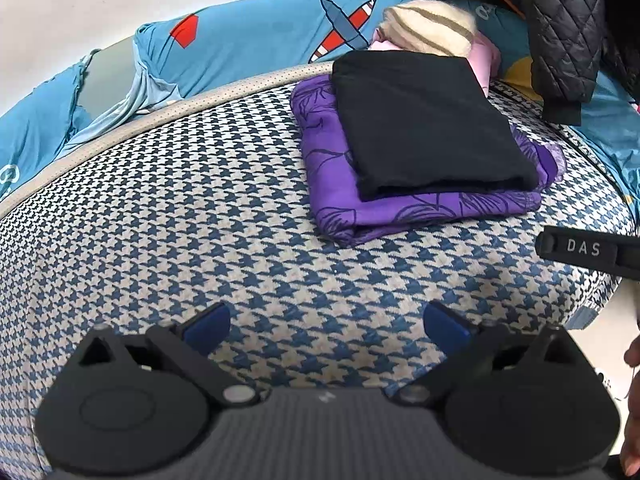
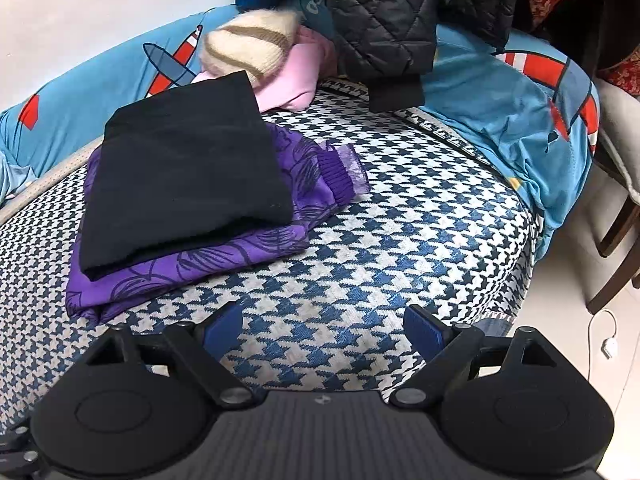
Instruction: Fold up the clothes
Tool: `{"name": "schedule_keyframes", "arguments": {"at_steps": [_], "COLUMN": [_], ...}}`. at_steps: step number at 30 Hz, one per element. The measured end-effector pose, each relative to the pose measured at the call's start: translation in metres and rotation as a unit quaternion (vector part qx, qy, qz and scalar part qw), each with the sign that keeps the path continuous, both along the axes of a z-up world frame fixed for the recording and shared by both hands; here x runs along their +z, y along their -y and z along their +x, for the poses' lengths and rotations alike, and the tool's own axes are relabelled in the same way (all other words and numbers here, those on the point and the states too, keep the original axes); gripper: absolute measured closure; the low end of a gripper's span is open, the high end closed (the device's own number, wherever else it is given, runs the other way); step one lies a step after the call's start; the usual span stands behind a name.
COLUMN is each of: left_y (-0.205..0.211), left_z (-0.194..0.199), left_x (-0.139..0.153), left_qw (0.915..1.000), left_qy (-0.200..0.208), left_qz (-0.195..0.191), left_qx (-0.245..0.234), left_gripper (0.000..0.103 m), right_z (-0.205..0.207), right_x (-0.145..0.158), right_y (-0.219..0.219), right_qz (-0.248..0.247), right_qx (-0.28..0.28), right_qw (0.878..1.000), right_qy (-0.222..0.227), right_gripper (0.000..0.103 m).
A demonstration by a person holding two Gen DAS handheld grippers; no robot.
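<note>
On the houndstooth cushion (image 1: 208,208) lay a folded black garment (image 1: 424,128), stacked squarely upon a folded purple garment (image 1: 400,208) with a dark line pattern. Both sat toward the far side of the cushion, the purple one showing along the near and left edges of the black one. From the right wrist view, a ribbed purple cuff (image 2: 340,172) with a sheer trim stuck out from the stack to the right.

Behind the stack rested a fluffy cream hat (image 1: 428,28) with brown stripes, lying on a pink garment (image 2: 300,76). A black quilted jacket (image 2: 384,16) hung down just beyond, its cuff reaching the back edge of the cushion. A blue sheet (image 1: 260,36) printed with aeroplanes covered the surface behind and to the right.

The left gripper (image 1: 326,330) hovered over bare cushion, well short of the stack, its jaws spread apart and holding nothing. The right gripper (image 2: 323,330) was likewise over bare cushion near the front edge (its blue pads wide apart and empty). In the left wrist view one black finger of the right gripper showed at the right edge, marked with letters.
</note>
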State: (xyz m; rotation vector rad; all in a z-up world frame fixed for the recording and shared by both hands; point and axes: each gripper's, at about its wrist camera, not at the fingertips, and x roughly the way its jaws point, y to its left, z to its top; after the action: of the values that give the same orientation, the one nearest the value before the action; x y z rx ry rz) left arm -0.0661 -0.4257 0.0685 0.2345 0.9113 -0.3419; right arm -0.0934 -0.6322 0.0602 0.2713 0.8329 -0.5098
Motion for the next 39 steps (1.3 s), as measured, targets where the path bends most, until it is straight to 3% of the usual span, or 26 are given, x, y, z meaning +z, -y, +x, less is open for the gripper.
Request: {"name": "schedule_keyframes", "arguments": {"at_steps": [39], "left_y": [0.009], "left_z": [0.008], "left_x": [-0.017], "left_qw": [0.9997], "left_qy": [-0.019], "left_qz": [0.015], "left_qx": [-0.007], "left_gripper": [0.000], "right_z": [0.007], "right_x": [-0.001], "right_y": [-0.002], "right_qz": [-0.008], "right_qx": [0.012], "right_qw": [1.000], "right_qy": [-0.006], "right_gripper": [0.015]}}
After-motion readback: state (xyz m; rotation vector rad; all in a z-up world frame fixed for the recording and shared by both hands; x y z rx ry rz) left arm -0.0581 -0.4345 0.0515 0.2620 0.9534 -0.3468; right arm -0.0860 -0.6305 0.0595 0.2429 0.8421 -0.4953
